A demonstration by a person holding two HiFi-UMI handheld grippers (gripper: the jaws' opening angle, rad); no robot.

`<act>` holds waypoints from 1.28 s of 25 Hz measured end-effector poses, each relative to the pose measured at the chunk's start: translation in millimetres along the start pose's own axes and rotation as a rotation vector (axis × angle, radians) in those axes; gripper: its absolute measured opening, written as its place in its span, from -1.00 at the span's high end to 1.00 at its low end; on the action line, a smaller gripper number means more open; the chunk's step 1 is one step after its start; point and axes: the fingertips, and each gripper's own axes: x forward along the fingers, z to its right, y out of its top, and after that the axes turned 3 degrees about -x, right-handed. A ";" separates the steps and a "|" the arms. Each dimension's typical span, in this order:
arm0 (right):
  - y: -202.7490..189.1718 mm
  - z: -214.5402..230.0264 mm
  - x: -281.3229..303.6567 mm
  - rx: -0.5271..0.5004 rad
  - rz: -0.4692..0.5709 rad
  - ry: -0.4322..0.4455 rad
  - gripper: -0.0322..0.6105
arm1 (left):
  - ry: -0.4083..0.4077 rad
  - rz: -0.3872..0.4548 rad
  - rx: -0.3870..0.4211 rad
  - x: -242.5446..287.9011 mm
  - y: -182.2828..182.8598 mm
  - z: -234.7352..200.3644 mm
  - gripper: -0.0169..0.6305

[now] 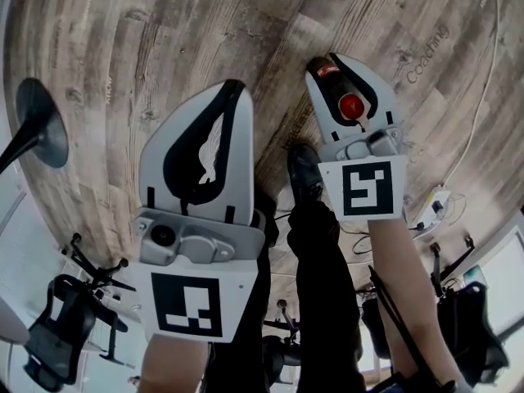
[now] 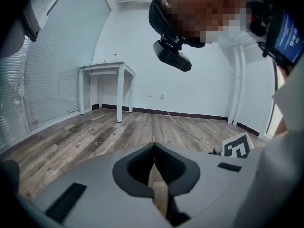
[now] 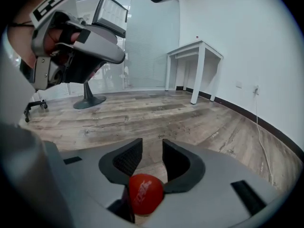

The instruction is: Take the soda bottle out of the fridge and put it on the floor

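Right gripper is straddling the soda bottle at its red cap. The jaws are standing apart and look slack, probably to release it upright on the floor. Base contact isn't showing. Left gripper is idling off to the side, jaws together, empty.

The left gripper fills the lower frame. Its jaws are closed, tips meeting, with nothing between them – only a thin slit of wood floor shows behind the tips. A white table stands at the rear left against the wall, beside window blinds. A thin cable runs across the floor. A black-and-white marker cube shows at lower right – a dark head-worn camera at top.
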 end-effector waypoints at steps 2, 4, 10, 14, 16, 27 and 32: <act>3.9 -3.5 -2.1 0.007 0.003 0.020 0.37 | 0.002 0.008 0.002 -2.3 5.1 -0.1 0.91; 9.8 -4.8 -7.0 0.008 0.010 0.030 0.37 | 0.007 0.018 0.000 -5.4 11.0 -0.9 0.91; 54.6 11.1 -31.3 0.071 0.098 -0.017 0.40 | 0.029 0.067 -0.021 -15.9 43.6 -4.9 0.91; 104.3 30.3 -59.6 0.165 0.172 -0.071 0.45 | 0.040 0.110 -0.025 -25.7 78.9 -5.3 0.91; 132.0 39.1 -72.0 0.180 0.208 -0.086 0.49 | 0.045 0.135 -0.021 -29.8 100.2 -6.8 0.91; 306.0 67.1 -143.4 0.207 0.412 -0.117 0.86 | 0.104 0.285 0.023 -83.9 242.1 -27.0 0.91; 397.2 73.9 -187.4 0.188 0.499 -0.093 0.86 | 0.135 0.361 0.065 -126.4 327.0 -30.9 0.91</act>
